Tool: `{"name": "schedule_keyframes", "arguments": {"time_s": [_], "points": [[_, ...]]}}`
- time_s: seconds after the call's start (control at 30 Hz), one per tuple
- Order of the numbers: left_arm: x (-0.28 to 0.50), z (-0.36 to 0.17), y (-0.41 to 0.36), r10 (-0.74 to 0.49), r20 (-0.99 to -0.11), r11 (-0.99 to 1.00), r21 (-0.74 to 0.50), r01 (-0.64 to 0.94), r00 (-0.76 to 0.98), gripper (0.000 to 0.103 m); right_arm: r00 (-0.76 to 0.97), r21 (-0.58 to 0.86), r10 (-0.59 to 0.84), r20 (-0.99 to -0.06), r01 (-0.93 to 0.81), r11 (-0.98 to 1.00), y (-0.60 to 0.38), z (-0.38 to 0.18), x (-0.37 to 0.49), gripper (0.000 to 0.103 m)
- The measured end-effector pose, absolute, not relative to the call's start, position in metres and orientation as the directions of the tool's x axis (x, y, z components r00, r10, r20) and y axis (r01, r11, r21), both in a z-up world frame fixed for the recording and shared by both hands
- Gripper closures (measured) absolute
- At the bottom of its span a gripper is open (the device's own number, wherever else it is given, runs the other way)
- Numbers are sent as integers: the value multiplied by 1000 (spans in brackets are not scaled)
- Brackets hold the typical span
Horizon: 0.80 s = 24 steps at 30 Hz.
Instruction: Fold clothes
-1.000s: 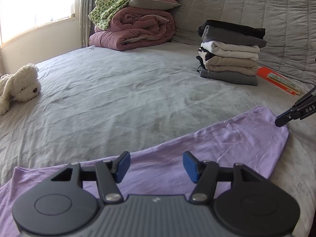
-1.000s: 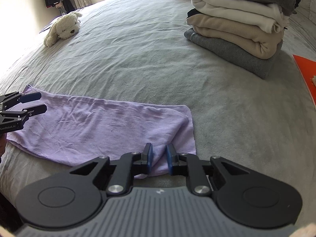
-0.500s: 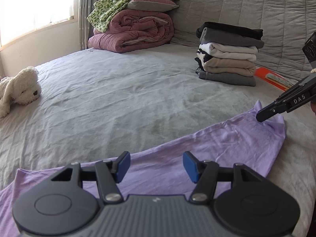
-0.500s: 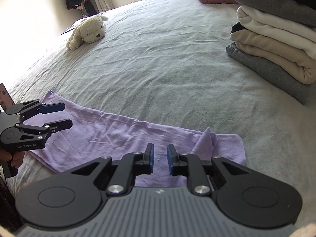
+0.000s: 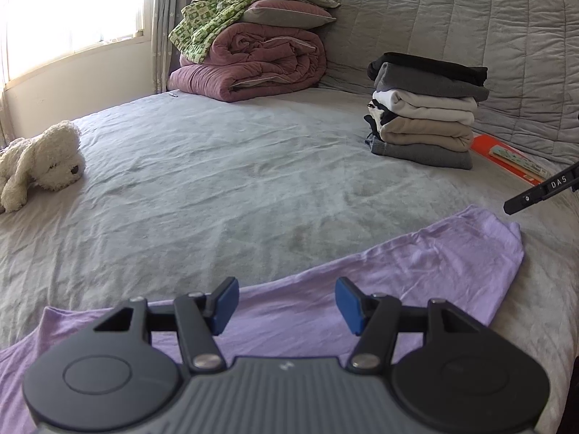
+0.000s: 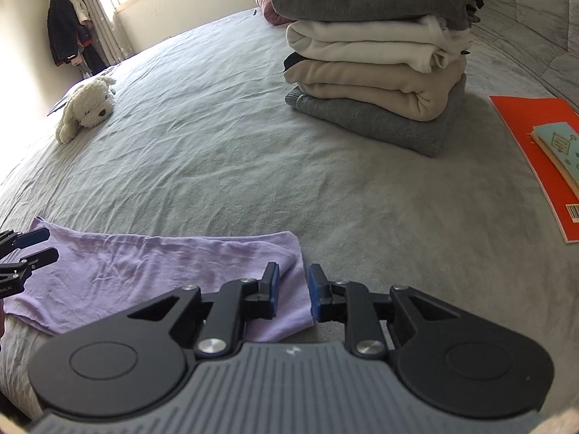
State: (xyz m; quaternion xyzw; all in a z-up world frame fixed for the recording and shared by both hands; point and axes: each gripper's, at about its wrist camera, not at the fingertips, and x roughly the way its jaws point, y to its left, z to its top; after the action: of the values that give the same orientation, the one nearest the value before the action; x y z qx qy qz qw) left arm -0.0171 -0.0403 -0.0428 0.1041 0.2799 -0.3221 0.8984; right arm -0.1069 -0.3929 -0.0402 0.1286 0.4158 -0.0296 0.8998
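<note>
We see a lilac garment (image 5: pixel 380 289) lying flat on the grey bed (image 5: pixel 217 188), as a long strip across the lower part of the left wrist frame. In the right wrist view the same garment (image 6: pixel 144 267) fills the lower left, and its right edge is in the lower centre of the frame.

Our left gripper (image 5: pixel 287 302) stands over the garment at the bottom centre of its frame. Its fingers (image 5: pixel 226 303) are wide apart and hold nothing; only cloth shows below the gap. In the right wrist view this gripper (image 6: pixel 30 246) appears at the left edge, above the left end of the garment.

Our right gripper (image 6: pixel 292 289) is at the right edge of the garment. Its fingers (image 6: pixel 272 285) are narrow and are opening now. The cloth edge shows in the gap, but the pads do not press on it. In the left wrist view only a dark finger tip of it (image 5: pixel 539 193) shows at the right edge, just above the garment's corner.

A stack of folded clothes (image 6: pixel 376 61) stands in the upper centre of the right wrist frame. An orange book (image 6: pixel 542 159) lies at the right, and a white plush dog (image 6: pixel 87 108) at the upper left. Rolled bedding (image 5: pixel 253 58) is piled at the top of the left wrist frame.
</note>
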Motion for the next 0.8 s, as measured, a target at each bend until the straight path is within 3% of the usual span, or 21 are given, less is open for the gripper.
{"name": "schedule_keyframes", "arguments": {"time_s": [0.23,0.4,0.53,0.8], "points": [[-20,-41,-35,-521,-568,769,12,639,638,43,592,74,3,-806,96,993,-369,-53,-100,81],[-21,-41,-32,-521,-565,772,8,636,639,43,622,97,43,-782,54,994,-359,-45,-98,80],[-22,-41,-32,-520,-567,769,13,639,638,43,614,96,51,-787,41,995,-351,-49,-92,72],[-23,-44,-37,-523,-576,763,14,647,629,43,608,96,67,-791,16,995,-336,-57,-85,70]]}}
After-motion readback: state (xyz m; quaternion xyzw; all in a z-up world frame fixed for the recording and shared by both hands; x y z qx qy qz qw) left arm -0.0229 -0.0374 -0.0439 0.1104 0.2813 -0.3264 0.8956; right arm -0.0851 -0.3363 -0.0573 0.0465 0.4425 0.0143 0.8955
